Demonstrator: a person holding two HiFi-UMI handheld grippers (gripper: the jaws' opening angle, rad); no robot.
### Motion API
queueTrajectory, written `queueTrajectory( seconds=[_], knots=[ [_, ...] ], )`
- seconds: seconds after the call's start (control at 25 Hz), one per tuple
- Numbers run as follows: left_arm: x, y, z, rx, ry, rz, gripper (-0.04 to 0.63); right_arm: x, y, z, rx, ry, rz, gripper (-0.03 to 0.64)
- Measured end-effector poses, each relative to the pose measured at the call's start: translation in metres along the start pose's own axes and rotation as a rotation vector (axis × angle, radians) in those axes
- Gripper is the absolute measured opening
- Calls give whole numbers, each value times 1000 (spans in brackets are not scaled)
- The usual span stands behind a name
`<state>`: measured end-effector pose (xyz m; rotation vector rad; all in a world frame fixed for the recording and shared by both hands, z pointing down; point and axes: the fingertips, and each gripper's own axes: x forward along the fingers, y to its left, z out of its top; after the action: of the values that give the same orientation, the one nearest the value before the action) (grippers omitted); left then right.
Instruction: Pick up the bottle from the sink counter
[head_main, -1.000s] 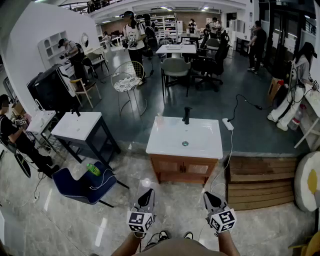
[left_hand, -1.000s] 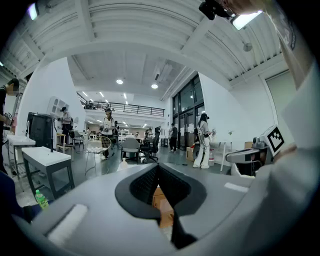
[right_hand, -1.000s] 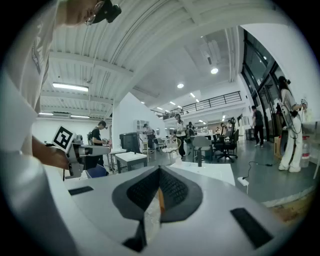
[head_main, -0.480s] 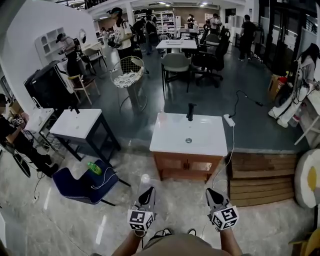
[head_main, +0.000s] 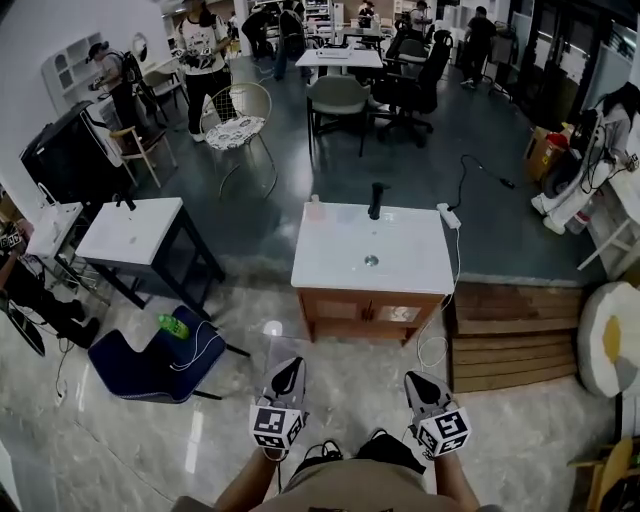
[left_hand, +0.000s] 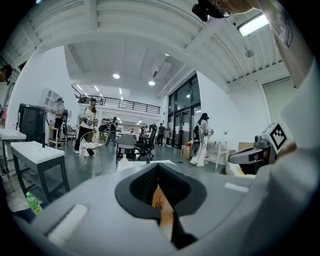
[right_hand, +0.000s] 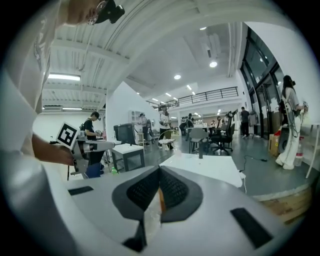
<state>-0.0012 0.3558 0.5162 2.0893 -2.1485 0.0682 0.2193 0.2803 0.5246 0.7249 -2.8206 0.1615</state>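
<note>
**Both grippers shut and empty, nearer the sink than a second ago**

The left gripper (head_main: 289, 364) and right gripper (head_main: 413, 379) are held side by side low in the head view, pointing at the sink. Each gripper view shows its fingers clenched together with nothing between them: the left gripper (left_hand: 158, 169) and the right gripper (right_hand: 159, 170) both leave only a thin slit at the tips.

The bottle (head_main: 316, 206), small and pale, stands upright at the back left corner of the white surface (head_main: 400, 268), just left of the black faucet (head_main: 376, 199). It is well apart from both grippers. The left gripper view shows it past the fingers, on the surface's near corner (left_hand: 122, 160).

A power strip (head_main: 446, 215) lies at the back right corner of the surface. A wooden pallet (head_main: 515, 335) sits on the floor to its right. To the left stand a white-topped table (head_main: 128, 231) and a blue chair (head_main: 140, 362) with a green bottle (head_main: 172, 326) on it.

Compared with a second ago, the sink looks larger and closer to the grippers, and its back edge has moved up the head view. The table and blue chair have slid toward the left edge. A person in a white top (head_main: 203, 48) in the background has moved left, behind the wire chair (head_main: 240, 125). The fingers were closed then as well.
</note>
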Motion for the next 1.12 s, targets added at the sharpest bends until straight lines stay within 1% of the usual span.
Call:
queueTrajectory(
  seconds=[0.12, 0.24, 0.48, 0.68, 0.76, 0.84, 1.0, 1.12],
  knots=[
    [14, 3, -3, 19, 12, 8, 8, 12, -5, 3, -5, 9, 16, 11],
    [31, 5, 3, 33, 9, 24, 8, 28, -17, 11, -26, 4, 46, 11],
    [72, -15, 21, 68, 14, 32, 8, 52, -66, 15, -46, -11, 93, 11],
    [106, -23, 19, 64, 56, 99, 8, 70, -112, 12, -12, -14, 149, 11],
    [115, -24, 21, 55, 58, 133, 8, 80, -127, 12, 1, -17, 175, 11],
    [123, -22, 22, 37, 55, 167, 8, 93, -138, 7, -8, -1, 203, 11],
    [133, -10, 18, 17, 77, 213, 8, 118, -136, -2, -79, 51, 277, 11],
    [142, 8, 12, 0, 87, 251, 8, 135, -125, -8, -100, 76, 328, 11]
  ],
)
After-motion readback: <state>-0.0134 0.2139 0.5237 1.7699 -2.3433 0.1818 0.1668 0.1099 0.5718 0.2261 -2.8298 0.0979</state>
